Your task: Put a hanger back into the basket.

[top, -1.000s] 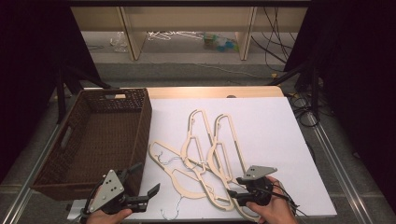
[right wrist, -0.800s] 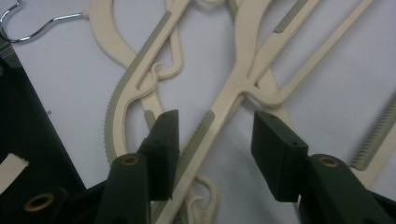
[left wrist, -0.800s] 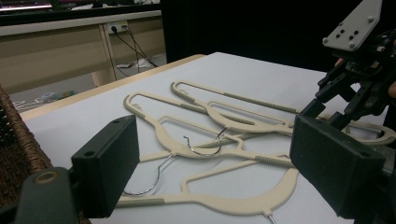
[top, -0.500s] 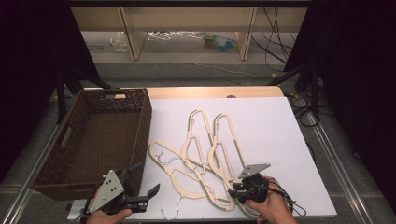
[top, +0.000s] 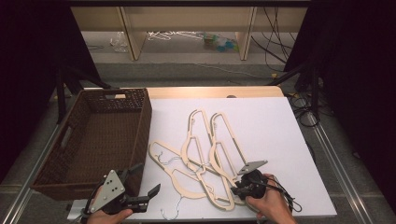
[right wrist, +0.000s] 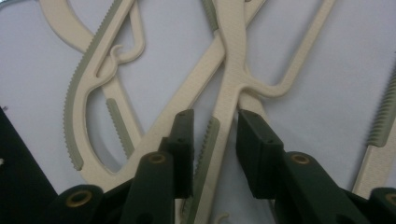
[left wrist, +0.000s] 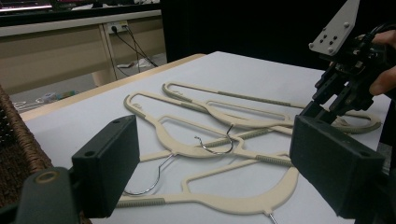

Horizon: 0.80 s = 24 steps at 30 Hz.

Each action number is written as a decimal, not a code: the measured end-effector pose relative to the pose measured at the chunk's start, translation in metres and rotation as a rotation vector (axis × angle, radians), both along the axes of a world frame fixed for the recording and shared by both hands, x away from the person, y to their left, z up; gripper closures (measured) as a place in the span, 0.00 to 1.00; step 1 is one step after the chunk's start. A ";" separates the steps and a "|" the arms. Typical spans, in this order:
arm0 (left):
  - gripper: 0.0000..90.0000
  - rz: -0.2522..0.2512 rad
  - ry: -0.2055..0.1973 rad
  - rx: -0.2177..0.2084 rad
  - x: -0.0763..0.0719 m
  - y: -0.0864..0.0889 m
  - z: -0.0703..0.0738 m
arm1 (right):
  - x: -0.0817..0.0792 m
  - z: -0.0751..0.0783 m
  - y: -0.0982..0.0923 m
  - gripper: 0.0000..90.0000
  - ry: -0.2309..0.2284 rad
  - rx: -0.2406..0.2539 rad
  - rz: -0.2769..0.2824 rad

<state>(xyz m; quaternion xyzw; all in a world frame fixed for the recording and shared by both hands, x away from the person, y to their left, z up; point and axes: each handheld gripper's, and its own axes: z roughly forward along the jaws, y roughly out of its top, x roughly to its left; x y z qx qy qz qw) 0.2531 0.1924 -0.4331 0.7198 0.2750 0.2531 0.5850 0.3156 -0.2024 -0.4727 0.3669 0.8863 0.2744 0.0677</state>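
Several cream plastic hangers [top: 205, 149] with wire hooks lie tangled on the white table [top: 271, 126]. My right gripper [top: 237, 189] is at their near end, tilted down. Its jaws have just been closing, and in the right gripper view they [right wrist: 215, 122] clamp one hanger's ribbed arm [right wrist: 223, 109]. The left gripper [top: 145, 181] hovers at the table's front left, beside the basket, with its jaws wide apart and nothing between them. In the left gripper view its pads [left wrist: 108, 161] frame the hanger pile [left wrist: 205, 140], with the right gripper [left wrist: 337, 95] beyond it.
A dark wicker basket [top: 142, 133] stands at the table's left, its inside bare. Shelving and loose cables lie on the floor beyond the far edge. The table's right and far parts hold nothing.
The right hand has edged slightly toward the hangers' near end and settled on them. The left gripper and the hangers have stayed put.
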 end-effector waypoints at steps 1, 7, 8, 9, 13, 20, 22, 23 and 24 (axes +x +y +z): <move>0.18 0.006 0.002 0.012 0.000 0.001 0.001 | -0.001 0.001 0.001 0.77 0.008 -0.021 0.003; 0.18 0.008 -0.005 0.010 0.000 0.002 0.002 | -0.002 0.003 0.002 0.83 -0.003 -0.059 0.013; 0.18 0.008 -0.005 0.010 0.000 0.002 0.002 | -0.003 0.004 0.001 0.84 0.009 -0.064 0.003; 0.18 0.007 -0.004 0.012 -0.001 0.002 0.001 | -0.002 0.004 0.000 0.85 0.006 -0.066 0.006; 0.18 0.007 -0.003 0.004 -0.001 0.001 0.002 | -0.001 0.006 -0.006 0.89 0.018 -0.076 0.038; 0.18 0.008 -0.004 0.005 -0.001 0.001 0.002 | -0.001 0.006 -0.009 0.88 0.029 -0.072 0.063; 0.18 0.008 -0.001 0.005 -0.001 0.001 0.002 | -0.001 0.005 -0.011 0.87 0.031 -0.064 0.073; 0.18 0.008 0.002 0.001 -0.001 0.001 0.001 | -0.001 0.005 -0.011 0.86 0.034 -0.062 0.073; 0.18 0.010 0.001 0.001 -0.001 0.001 0.002 | -0.001 0.005 -0.010 0.86 0.034 -0.062 0.070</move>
